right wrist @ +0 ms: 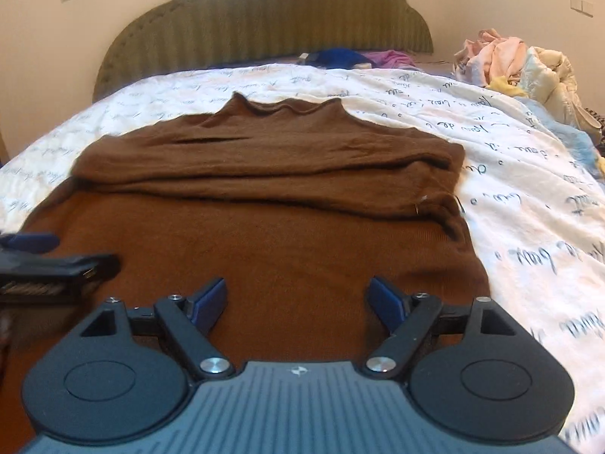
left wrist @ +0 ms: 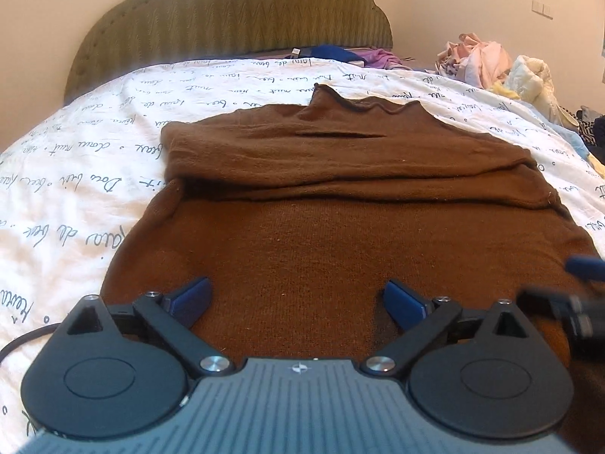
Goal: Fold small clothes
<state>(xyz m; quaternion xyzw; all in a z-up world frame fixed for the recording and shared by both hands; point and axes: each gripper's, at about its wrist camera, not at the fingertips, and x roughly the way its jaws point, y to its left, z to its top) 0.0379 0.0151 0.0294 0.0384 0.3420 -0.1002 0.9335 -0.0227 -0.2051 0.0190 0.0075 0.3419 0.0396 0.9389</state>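
Note:
A brown knit sweater (left wrist: 321,234) lies flat on the bed, collar at the far end, with both sleeves folded across its chest. It also shows in the right wrist view (right wrist: 272,234). My left gripper (left wrist: 297,299) is open and empty, low over the sweater's near hem on its left half. My right gripper (right wrist: 297,299) is open and empty, low over the near hem on the right half. The right gripper's blurred tip shows at the right edge of the left wrist view (left wrist: 567,295). The left gripper shows at the left edge of the right wrist view (right wrist: 45,261).
A white quilt with script print (left wrist: 75,196) covers the bed. A green padded headboard (left wrist: 234,19) stands at the far end. Blue and purple clothes (right wrist: 351,56) lie by the headboard. A heap of pale clothes (right wrist: 518,64) sits at the far right.

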